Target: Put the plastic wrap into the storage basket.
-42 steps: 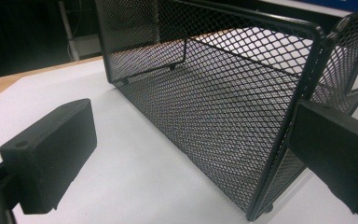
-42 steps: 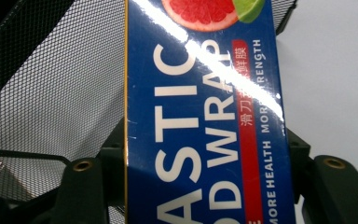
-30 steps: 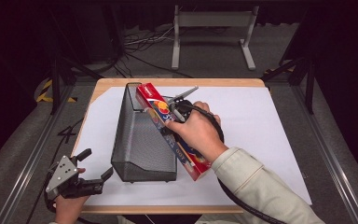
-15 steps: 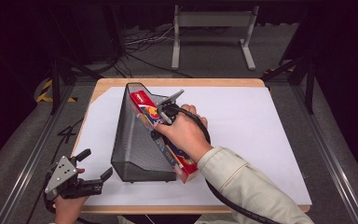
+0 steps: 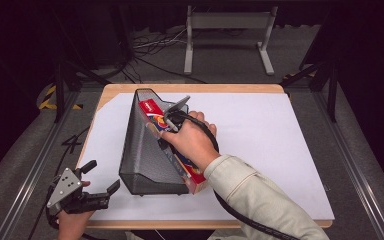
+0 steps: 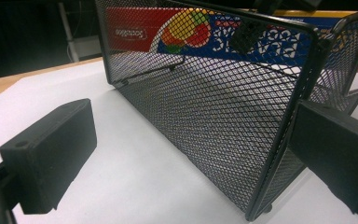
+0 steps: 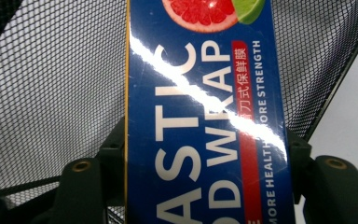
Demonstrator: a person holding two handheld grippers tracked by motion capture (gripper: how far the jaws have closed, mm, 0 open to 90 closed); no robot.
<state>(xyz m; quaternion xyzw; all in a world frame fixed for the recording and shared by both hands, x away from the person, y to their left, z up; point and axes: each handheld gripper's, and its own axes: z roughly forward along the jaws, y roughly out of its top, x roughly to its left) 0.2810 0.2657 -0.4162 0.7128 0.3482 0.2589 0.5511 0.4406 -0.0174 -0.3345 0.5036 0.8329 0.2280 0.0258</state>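
The right gripper clamps its jaws on a long blue plastic-wrap box printed with fruit, leaning against the black mesh holder. The left gripper rests with jaws open.

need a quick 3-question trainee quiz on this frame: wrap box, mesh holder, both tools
1. True or false: the right tool is shut on the plastic wrap box.
2. The box sits: A) flat on the white sheet, B) partly inside the black mesh holder, C) on the floor.
3. Fill in: the left tool stands ____ at the table's near left corner, with nothing between its pads.

Key: 1 true; 2 B; 3 open.
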